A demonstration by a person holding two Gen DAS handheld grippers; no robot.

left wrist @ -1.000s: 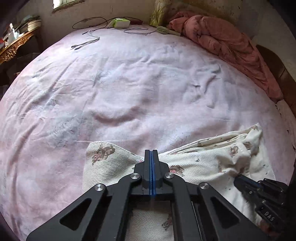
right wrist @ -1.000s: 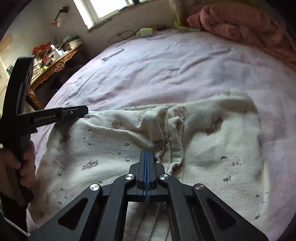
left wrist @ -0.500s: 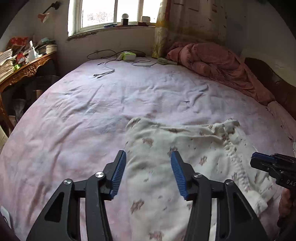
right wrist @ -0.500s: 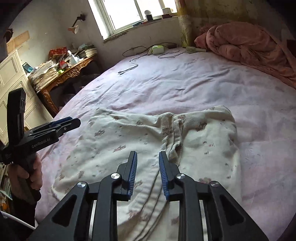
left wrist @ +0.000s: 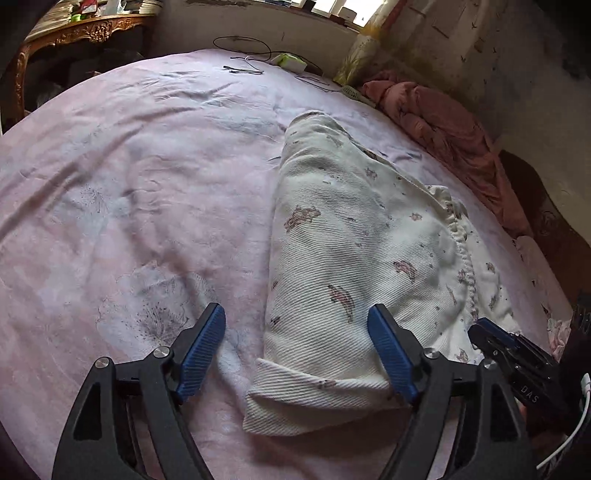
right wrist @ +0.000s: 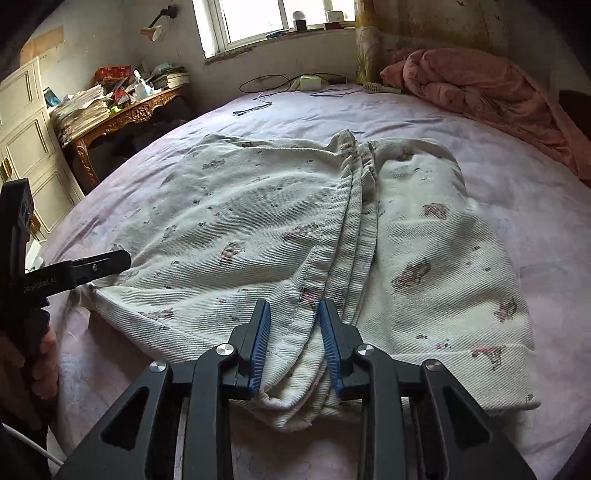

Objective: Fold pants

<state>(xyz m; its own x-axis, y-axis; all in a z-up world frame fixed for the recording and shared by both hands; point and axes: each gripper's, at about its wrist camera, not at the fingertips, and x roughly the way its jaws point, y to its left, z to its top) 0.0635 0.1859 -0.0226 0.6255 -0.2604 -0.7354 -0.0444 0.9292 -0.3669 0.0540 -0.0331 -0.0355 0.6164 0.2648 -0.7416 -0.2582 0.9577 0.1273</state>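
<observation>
Left hand-held gripper (left wrist: 297, 349) hovers wide open over the pants (left wrist: 354, 266); right hand-held gripper (right wrist: 294, 341), half open, straddles their bunched middle.

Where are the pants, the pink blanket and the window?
pants (right wrist: 280, 206): right wrist view, flat left panel.
pink blanket (right wrist: 476, 85): right wrist view, middle of the heap.
window (right wrist: 255, 18): right wrist view, lower pane.

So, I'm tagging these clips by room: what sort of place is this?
Most likely a lived-in bedroom: a pink bed sheet under the pants, a bunched quilt, and a cluttered carved desk by the window.
</observation>
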